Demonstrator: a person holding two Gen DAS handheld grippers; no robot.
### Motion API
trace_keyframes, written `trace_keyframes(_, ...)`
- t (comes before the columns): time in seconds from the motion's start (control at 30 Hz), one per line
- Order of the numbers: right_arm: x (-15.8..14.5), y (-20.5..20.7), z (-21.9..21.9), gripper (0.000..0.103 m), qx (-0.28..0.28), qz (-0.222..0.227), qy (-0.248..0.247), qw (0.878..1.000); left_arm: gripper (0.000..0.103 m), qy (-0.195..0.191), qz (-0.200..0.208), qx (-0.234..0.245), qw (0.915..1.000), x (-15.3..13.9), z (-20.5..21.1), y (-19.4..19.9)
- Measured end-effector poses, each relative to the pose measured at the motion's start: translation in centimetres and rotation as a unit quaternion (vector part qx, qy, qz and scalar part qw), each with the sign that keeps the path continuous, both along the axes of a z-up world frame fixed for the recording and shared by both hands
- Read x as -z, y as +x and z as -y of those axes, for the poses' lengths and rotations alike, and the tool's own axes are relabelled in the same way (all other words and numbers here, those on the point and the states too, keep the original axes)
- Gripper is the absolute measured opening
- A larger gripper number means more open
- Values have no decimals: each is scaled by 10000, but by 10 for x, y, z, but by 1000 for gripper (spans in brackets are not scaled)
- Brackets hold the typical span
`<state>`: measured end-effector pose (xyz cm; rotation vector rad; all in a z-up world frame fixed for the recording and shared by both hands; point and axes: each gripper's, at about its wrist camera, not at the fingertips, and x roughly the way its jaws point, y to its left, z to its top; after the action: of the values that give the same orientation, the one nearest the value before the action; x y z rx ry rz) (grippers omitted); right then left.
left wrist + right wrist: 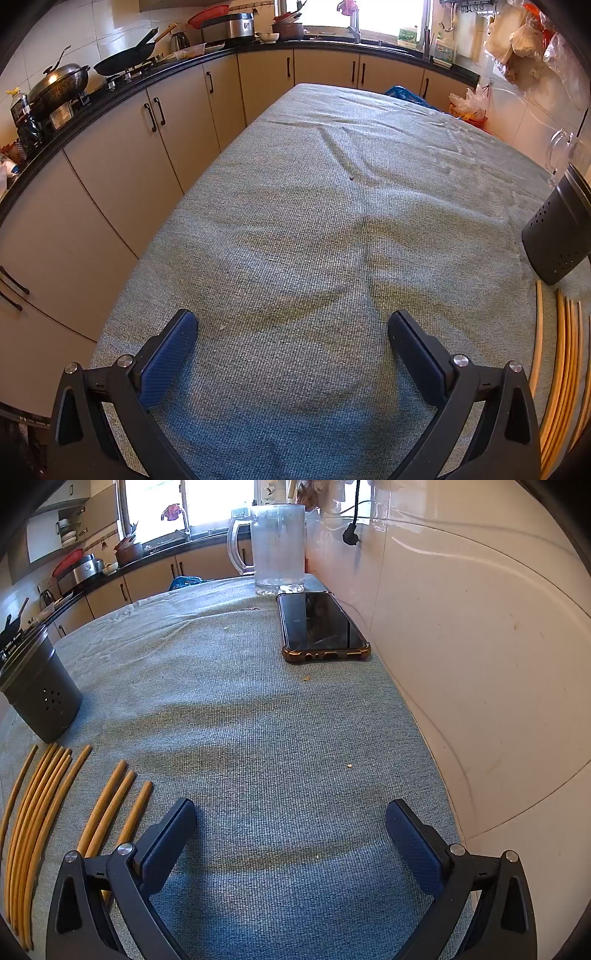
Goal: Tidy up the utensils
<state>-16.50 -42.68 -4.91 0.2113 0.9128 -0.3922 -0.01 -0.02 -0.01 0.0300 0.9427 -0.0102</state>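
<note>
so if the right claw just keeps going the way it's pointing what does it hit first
Most likely the bare grey-blue tablecloth: the right claw is open, empty and angled down at it. The chopsticks lie off to its left, and the phone sits farther ahead, probably beyond where it would land.

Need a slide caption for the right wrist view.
Open right tongs hover over the cloth beside loose chopsticks and the dark holder.

We count nine bamboo chopsticks (55, 805), one dark perforated holder (40, 694), one phone (321, 624) and one clear jug (277, 546).
</note>
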Motion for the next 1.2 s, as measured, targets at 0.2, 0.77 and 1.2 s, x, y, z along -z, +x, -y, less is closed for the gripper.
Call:
trace_keyframes(0.2, 1, 0, 0, 103, 2, 15, 4, 10000, 103, -13, 1, -49, 10000, 0, -2, 0)
trace_keyframes(0.77, -9, -24, -15, 103, 15, -192, 290, 9994, 103, 328, 1655, 55, 9857, -86, 28, -137)
trace_keyframes(1.2, -78, -112, -97, 102, -22, 1164, -72, 9932, 103, 271, 2250, 348, 9734, -139, 49, -220)
